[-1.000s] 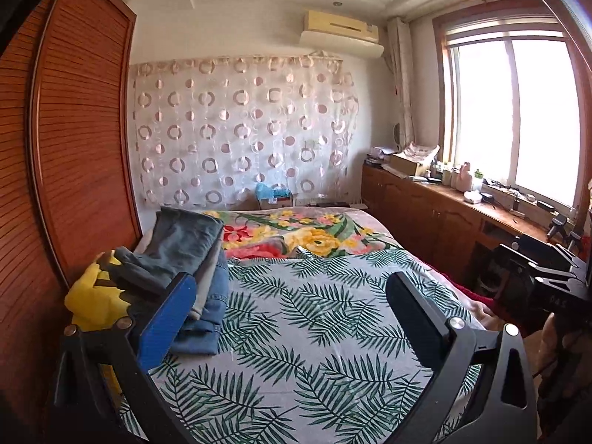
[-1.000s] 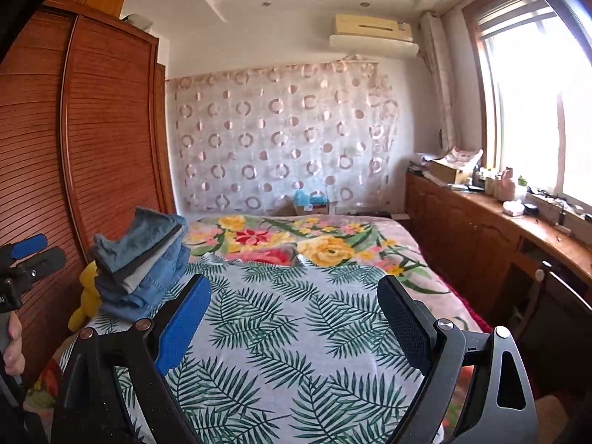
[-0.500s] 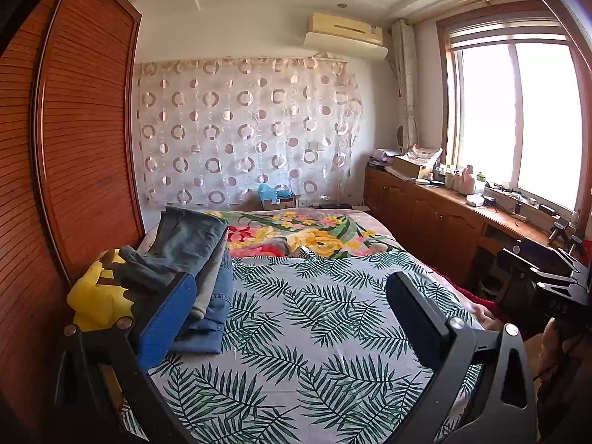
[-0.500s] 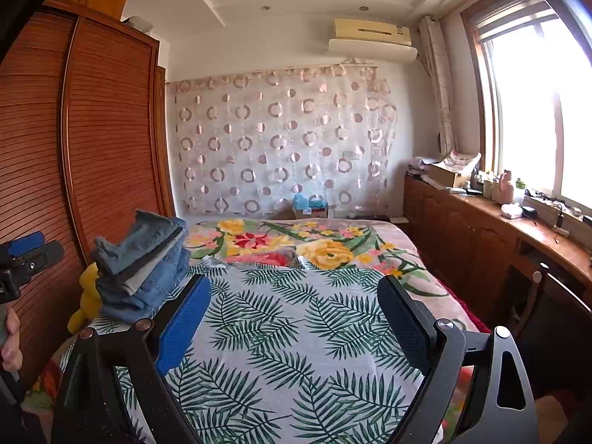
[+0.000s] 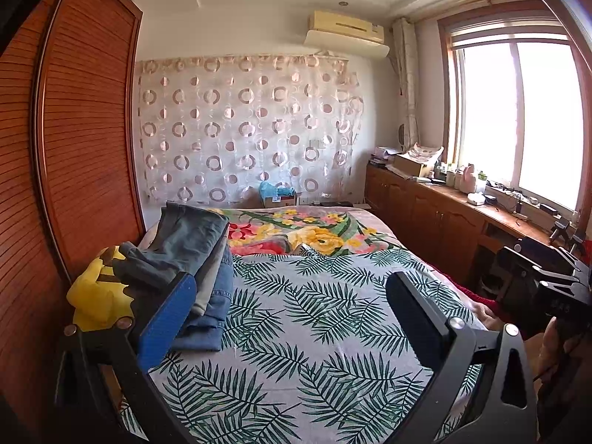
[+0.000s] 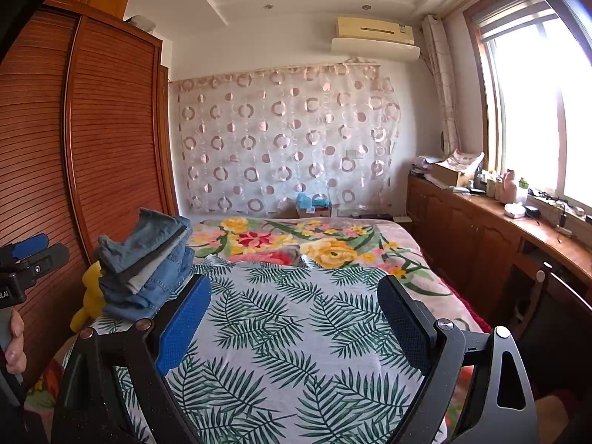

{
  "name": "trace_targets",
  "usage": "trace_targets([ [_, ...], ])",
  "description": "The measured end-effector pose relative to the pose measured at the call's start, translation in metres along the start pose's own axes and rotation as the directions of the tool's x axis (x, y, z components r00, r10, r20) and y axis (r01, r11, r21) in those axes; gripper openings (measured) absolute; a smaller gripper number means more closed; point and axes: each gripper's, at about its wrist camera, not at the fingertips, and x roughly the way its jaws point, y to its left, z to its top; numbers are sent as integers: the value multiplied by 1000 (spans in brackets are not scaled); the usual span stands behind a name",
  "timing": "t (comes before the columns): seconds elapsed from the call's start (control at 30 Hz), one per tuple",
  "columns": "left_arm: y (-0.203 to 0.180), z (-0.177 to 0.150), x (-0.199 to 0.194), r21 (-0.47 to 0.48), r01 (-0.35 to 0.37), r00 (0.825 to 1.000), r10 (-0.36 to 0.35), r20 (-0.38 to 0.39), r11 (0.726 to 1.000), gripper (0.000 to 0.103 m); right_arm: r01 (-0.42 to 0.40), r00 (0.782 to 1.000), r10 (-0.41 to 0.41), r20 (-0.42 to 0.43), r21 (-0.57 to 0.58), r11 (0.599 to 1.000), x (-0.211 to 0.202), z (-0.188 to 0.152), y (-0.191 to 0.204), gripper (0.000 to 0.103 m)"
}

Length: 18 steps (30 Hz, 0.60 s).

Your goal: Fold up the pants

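A stack of folded pants (image 5: 196,259) (image 6: 148,259), blue and grey denim, rests on the left side of the bed, its top pair tilted. My left gripper (image 5: 292,288) hovers open above the leaf-print sheet (image 5: 314,314), with nothing between its fingers; its blue left pad overlaps the stack in the picture. My right gripper (image 6: 294,292) is open too, empty, over the same sheet (image 6: 288,333), to the right of the stack. The other hand-held gripper shows at the left edge of the right wrist view, held by a hand (image 6: 14,336).
A yellow plush toy (image 5: 98,299) lies by the stack against the brown slatted wardrobe (image 5: 74,148). A floral blanket (image 5: 307,229) covers the far bed. Wooden cabinets (image 5: 436,218) with clutter run under the window on the right. A circle-patterned curtain (image 5: 248,133) hangs behind.
Both views have shifted slightly, the scene sitting a little lower in each. The stack, the sheet and both pairs of open jaws look the same.
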Motion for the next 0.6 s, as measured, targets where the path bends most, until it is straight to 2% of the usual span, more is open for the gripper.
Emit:
trace_targets([
  [0.6,0,-3,0,2,-3,1000,3,-2,1000,102,-8,1000,8,6,-6,1000,-2,-4,-1,92],
])
